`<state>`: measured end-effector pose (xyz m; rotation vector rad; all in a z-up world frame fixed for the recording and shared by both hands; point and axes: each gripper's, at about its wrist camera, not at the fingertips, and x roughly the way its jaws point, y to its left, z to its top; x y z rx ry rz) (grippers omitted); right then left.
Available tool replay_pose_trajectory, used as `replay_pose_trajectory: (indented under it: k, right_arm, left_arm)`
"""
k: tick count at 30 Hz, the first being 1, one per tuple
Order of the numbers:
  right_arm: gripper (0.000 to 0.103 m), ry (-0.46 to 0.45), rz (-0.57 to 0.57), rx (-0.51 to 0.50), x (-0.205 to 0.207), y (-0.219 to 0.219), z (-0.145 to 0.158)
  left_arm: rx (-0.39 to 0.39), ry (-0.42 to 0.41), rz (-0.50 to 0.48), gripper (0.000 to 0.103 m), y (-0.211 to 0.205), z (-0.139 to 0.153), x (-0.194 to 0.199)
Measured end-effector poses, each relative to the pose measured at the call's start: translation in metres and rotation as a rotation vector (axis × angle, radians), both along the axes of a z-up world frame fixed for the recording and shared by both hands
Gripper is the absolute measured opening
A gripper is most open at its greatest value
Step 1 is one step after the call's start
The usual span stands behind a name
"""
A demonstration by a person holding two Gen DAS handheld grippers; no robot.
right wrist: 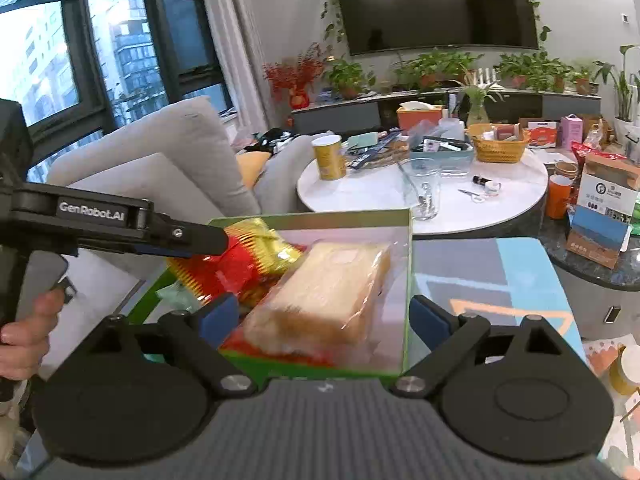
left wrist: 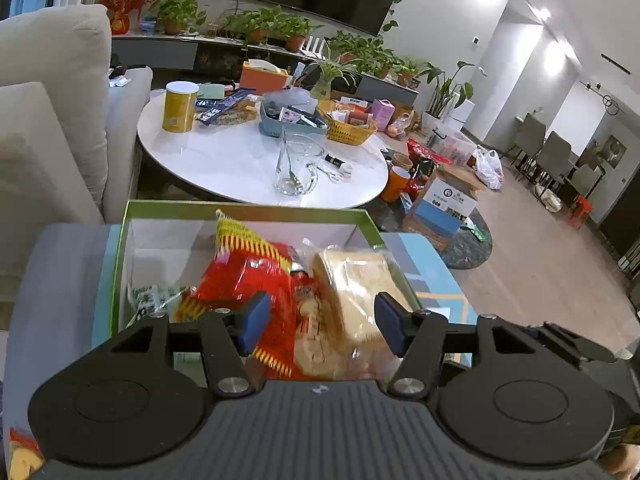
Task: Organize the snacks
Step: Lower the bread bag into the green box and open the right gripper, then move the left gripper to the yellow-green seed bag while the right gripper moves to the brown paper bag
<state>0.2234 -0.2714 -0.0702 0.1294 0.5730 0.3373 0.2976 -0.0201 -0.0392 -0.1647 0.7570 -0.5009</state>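
Both grippers hover over the green-rimmed cardboard box (left wrist: pixel 248 210) — left gripper (left wrist: pixel 322 320) and right gripper (right wrist: pixel 324 320) part-open, gripping nothing; crinkly red-and-gold packet (left wrist: pixel 244 276) beside clear-wrapped bread slab (right wrist: pixel 332 292).

Frame centre: green box (right wrist: pixel 404 280) holding a clear-wrapped bread loaf (right wrist: pixel 320 300) and red-and-gold packet (right wrist: pixel 240 260). Right gripper (right wrist: pixel 326 316) open below; left gripper (right wrist: pixel 216 240) enters from left.
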Motion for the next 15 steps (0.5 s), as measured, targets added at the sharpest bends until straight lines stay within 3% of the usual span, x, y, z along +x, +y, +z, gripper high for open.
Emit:
replay_pose_trajectory:
  k: [15]
  right_arm:
    - [0.071, 0.024, 0.021, 0.005, -0.044, 0.004, 0.0]
  left_arm:
    - [0.015, 0.024, -0.023, 0.055, 0.0, -0.01, -0.051]
